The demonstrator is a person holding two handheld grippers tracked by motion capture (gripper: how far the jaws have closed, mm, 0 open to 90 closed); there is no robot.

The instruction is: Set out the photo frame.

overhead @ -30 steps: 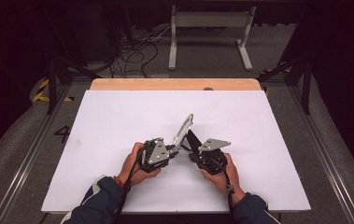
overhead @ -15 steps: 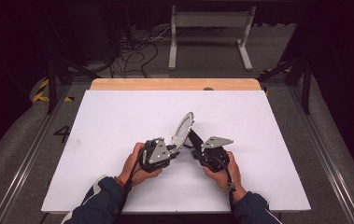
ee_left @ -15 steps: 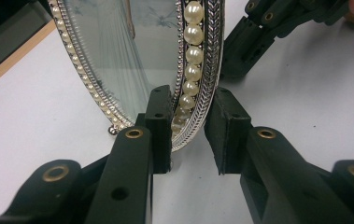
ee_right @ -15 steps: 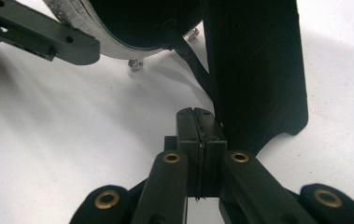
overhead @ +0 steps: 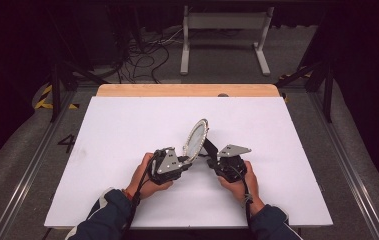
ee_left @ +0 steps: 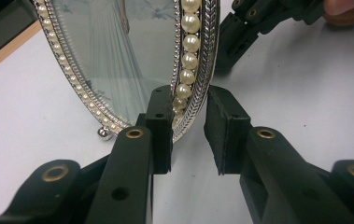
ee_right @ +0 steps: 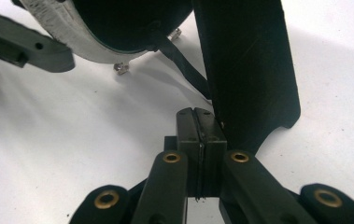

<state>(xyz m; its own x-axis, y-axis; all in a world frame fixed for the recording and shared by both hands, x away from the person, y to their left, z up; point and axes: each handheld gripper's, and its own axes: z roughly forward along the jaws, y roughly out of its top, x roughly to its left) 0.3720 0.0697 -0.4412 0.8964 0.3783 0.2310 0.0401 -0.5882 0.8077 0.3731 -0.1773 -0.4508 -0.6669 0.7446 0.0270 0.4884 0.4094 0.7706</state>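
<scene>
Picture frame: an oval silver picture frame (overhead: 196,139) edged with pearls stands tilted on the white table (overhead: 127,130), a little toward the person from the middle of the board, between the two grippers. In the left gripper view its glass (ee_left: 114,60) shows a pale figure in a long dress, and a small ball foot (ee_left: 102,133) rests on the table.
Frame's back: in the right gripper view the black back stand (ee_right: 249,65) leans down to the table, joined to the frame's dark back by a thin black strap (ee_right: 184,65).
Left gripper: the left gripper (ee_left: 188,128) has its jaws apart around the frame's pearl rim; one pad lies against the front of the rim, the other stands clear of it.
Right gripper: the right gripper (ee_right: 197,126) has its pads pressed together with nothing visible between them, just beside the lower edge of the back stand.
Hands: the left hand (overhead: 144,177) and right hand (overhead: 239,182) hold the grippers near the table's near half.
Open room: bare white surface spreads to the left, right and far side of the frame; a wooden strip (overhead: 187,90) borders the far edge.
</scene>
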